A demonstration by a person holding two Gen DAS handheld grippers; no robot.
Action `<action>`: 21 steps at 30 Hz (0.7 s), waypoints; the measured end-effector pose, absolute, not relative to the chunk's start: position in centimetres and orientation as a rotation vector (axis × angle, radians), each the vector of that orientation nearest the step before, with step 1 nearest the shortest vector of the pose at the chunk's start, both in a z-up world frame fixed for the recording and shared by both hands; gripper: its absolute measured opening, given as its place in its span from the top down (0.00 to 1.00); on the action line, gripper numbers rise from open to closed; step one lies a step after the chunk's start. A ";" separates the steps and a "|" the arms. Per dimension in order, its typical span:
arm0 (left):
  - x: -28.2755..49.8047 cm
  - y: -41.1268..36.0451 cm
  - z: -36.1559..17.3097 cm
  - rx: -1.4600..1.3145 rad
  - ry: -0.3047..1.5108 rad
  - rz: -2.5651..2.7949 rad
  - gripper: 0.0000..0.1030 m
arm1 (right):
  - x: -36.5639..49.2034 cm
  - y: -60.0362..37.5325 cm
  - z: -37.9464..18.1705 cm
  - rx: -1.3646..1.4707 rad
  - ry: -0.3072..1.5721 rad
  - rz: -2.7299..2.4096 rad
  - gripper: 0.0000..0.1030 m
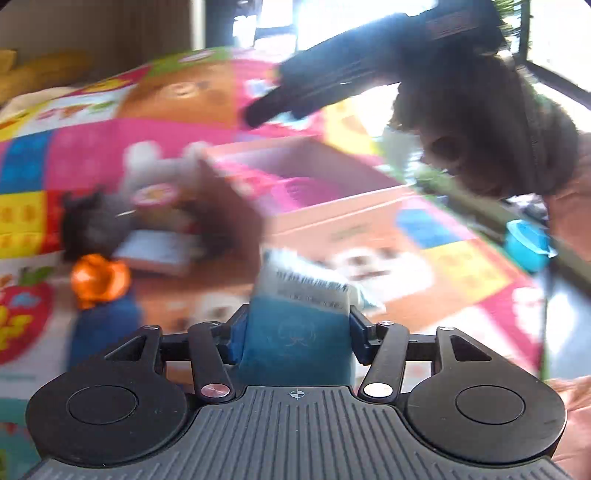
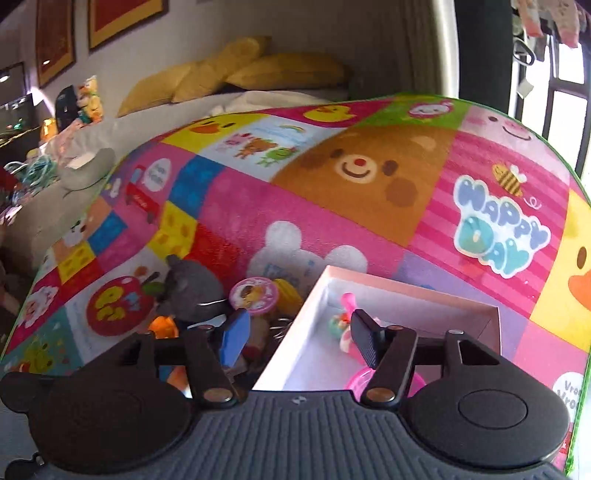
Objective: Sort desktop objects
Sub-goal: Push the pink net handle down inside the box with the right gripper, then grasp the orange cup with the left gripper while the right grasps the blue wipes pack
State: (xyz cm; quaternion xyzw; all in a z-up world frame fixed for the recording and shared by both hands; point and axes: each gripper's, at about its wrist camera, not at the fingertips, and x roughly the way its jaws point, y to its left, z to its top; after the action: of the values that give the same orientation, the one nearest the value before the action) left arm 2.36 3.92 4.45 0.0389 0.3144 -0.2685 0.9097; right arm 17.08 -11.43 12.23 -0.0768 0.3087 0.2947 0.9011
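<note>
Our left tool (image 1: pixel 295 328) grips a blue-and-white packet (image 1: pixel 295 314) above the colourful mat (image 1: pixel 461 273), near the pink box (image 1: pixel 332 206); our right tool (image 2: pixel 297 338) hangs open over that box's left rim

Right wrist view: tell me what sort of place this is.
Most likely a home living room or playroom: a cartoon play mat covers the floor, yellow cushions lie on a sofa or bed behind, and framed pictures hang on the wall.

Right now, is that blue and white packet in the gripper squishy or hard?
Probably squishy: the packet looks pinched in where the left gripper clamps it. Its white top crumples and leans, so it may flop. It seems light, held by one end.
</note>
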 end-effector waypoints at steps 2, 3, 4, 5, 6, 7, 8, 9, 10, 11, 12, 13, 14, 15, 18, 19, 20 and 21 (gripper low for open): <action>1.6 1.2 4.6 0.112 0.612 -0.594 0.21 | 15.4 -12.1 12.8 -0.160 0.627 0.616 0.38; 1.5 0.3 4.5 0.128 0.596 -0.602 0.15 | 14.9 -12.5 13.1 -0.153 0.622 0.611 0.37; 1.4 -0.5 4.5 0.142 0.581 -0.601 0.08 | 14.1 -13.3 13.4 -0.145 0.611 0.601 0.35; 1.5 -0.8 4.4 0.149 0.575 -0.588 0.08 | 13.3 -14.3 13.7 -0.141 0.590 0.581 0.30; 1.7 -0.7 4.4 0.147 0.577 -0.570 0.08 | 12.4 -15.1 13.9 -0.146 0.567 0.560 0.22; 1.8 -0.4 4.6 0.137 0.577 -0.544 0.07 | 11.1 -16.1 13.9 -0.161 0.531 0.531 0.16; 2.0 0.2 4.7 0.125 0.574 -0.514 0.06 | 9.8 -17.2 13.8 -0.177 0.502 0.512 0.06; 2.3 1.2 4.9 0.116 0.565 -0.468 0.06 | 8.7 -18.0 13.5 -0.192 0.481 0.501 0.00; 2.5 2.2 5.1 0.116 0.554 -0.414 0.05 | 7.5 -18.9 12.9 -0.204 0.475 0.501 0.00; 2.9 3.3 5.2 0.126 0.538 -0.338 0.03 | 6.6 -19.6 12.2 -0.211 0.493 0.514 0.00; 3.3 4.2 5.2 0.142 0.522 -0.271 0.03 | 5.7 -20.1 11.3 -0.211 0.521 0.535 0.00; 3.9 5.1 5.1 0.169 0.507 -0.205 0.03 | 4.8 -20.5 10.3 -0.207 0.547 0.566 0.00; 4.8 5.9 4.9 0.194 0.504 -0.151 0.03 | 4.1 -20.6 9.4 -0.204 0.566 0.604 0.00; 5.7 6.6 4.5 0.207 0.517 -0.110 0.03 | 3.3 -20.6 8.4 -0.195 0.591 0.651 0.00; 9.3 8.3 3.2 0.207 0.598 -0.020 0.03 | 1.9 -18.6 5.2 -0.190 0.686 0.769 0.00; 10.5 8.7 2.7 0.198 0.623 0.001 0.03 | 1.7 -17.4 4.2 -0.214 0.702 0.783 0.00; 11.4 9.1 2.2 0.184 0.642 0.020 0.03 | 1.4 -16.3 3.5 -0.240 0.700 0.791 0.00; 12.3 9.3 1.8 0.176 0.651 0.033 0.03 | 1.3 -15.6 2.9 -0.251 0.696 0.799 0.00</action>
State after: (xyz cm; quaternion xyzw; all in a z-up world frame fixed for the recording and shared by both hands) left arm 12.33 9.29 1.82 0.0862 0.3193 0.0161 0.9436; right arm 1.30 -15.62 2.92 -0.1194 0.3309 0.3799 0.8555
